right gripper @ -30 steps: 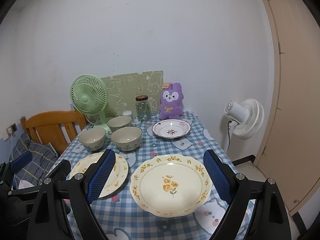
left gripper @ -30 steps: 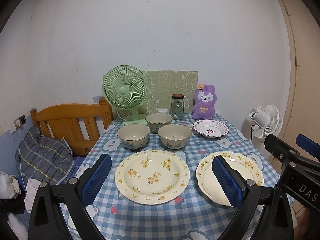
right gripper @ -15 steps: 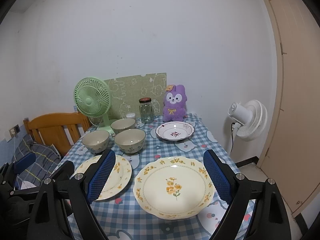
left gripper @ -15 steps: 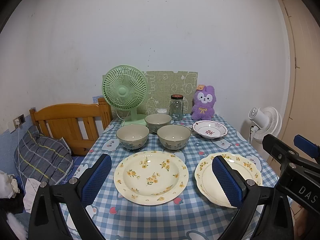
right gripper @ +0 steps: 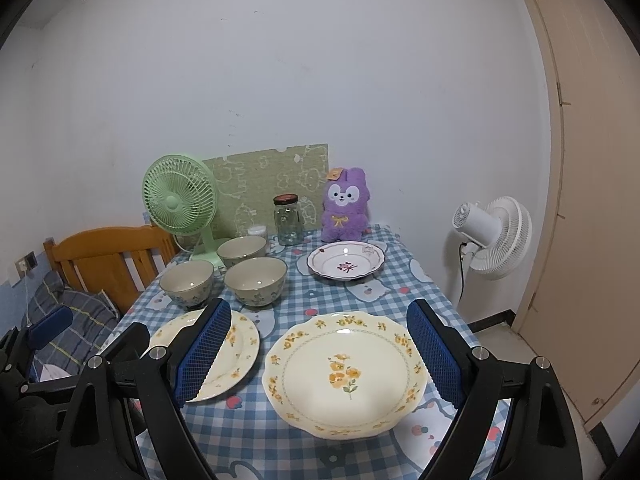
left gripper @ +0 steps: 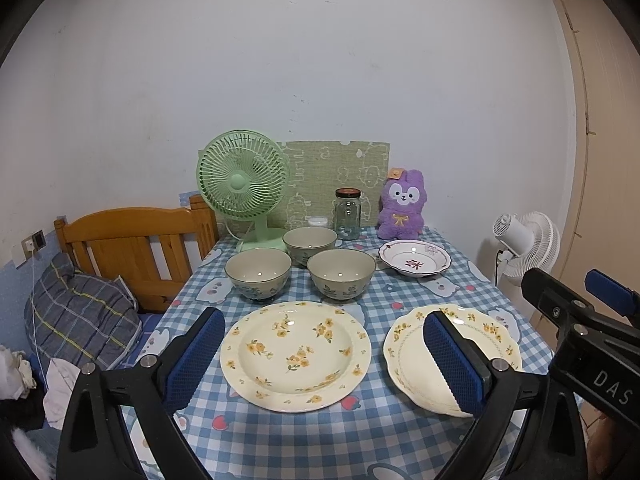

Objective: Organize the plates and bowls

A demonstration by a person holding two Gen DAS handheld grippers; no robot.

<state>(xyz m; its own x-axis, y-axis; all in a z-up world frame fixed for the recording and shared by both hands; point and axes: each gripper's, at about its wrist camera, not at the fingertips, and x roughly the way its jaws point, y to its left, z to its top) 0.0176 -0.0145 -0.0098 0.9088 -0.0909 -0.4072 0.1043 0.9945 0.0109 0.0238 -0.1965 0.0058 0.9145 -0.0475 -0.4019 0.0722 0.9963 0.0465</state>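
Observation:
Two cream plates with yellow flowers lie at the table's front: a round one [left gripper: 295, 354] [right gripper: 236, 344] on the left and a scalloped one [right gripper: 346, 368] [left gripper: 404, 344] on the right. Three grey-green bowls [left gripper: 258, 272] [left gripper: 342, 272] [left gripper: 310, 240] stand behind them. A small white dish with a red flower [left gripper: 414, 262] [right gripper: 346, 266] sits at the back right. My left gripper [left gripper: 320, 356] is open above the round plate. My right gripper [right gripper: 320, 354] is open above the scalloped plate. Both are empty.
A green desk fan [left gripper: 244, 188], a glass jar [left gripper: 347, 214], a purple plush rabbit [left gripper: 402, 204] and a green board stand along the table's back edge. A wooden headboard [left gripper: 136, 244] is left of the table. A white floor fan [left gripper: 524, 244] stands to the right.
Both grippers have drifted slightly; the table contents shift a little in each view. Nothing was taken hold of or moved.

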